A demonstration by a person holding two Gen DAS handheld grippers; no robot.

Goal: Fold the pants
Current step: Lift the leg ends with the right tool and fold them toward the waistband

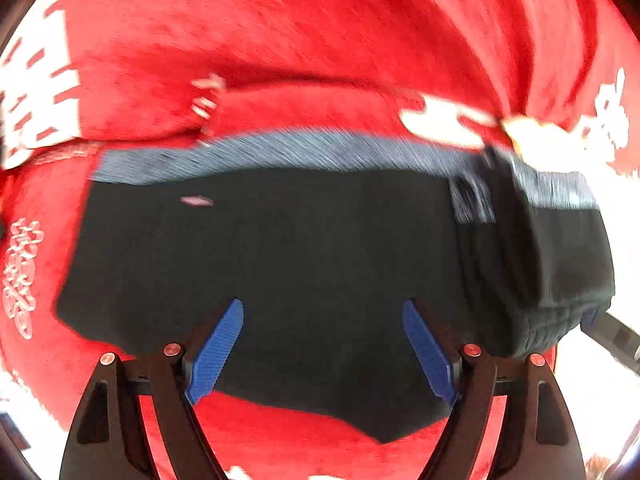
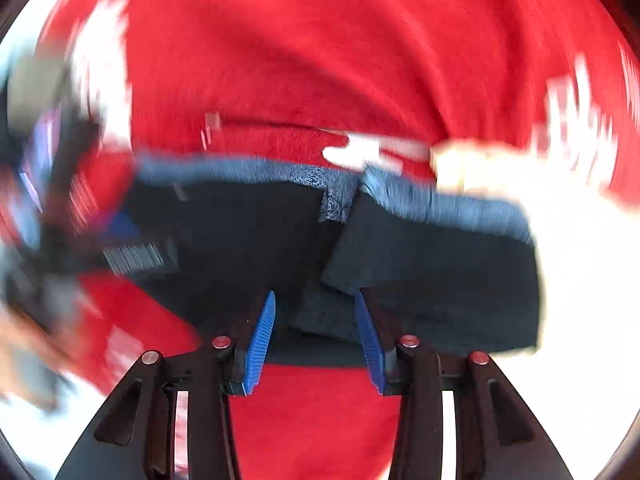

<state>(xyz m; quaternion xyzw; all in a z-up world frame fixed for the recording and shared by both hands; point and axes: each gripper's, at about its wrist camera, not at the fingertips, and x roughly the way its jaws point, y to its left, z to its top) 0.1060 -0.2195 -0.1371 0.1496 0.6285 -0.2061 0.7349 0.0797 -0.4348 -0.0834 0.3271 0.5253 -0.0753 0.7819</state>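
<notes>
The black pants (image 1: 280, 260) lie folded on a red cloth, with a grey waistband (image 1: 280, 152) along their far edge and a thicker folded end at the right. My left gripper (image 1: 323, 305) points down over the near half of the pants, its blue pads wide apart with nothing pinched between them. In the right wrist view the pants (image 2: 420, 272) show an overlapping fold in the middle. My right gripper (image 2: 316, 295) hangs over the near edge of that fold. Its pads stand apart and do not press the fabric. Both views are blurred.
A red cloth (image 1: 280, 40) with white printed patterns covers the surface under the pants (image 2: 300, 60). A bright white area (image 1: 600, 400) lies beyond the cloth's right edge. A dark, blurred object (image 2: 132, 256) shows at the left of the right wrist view.
</notes>
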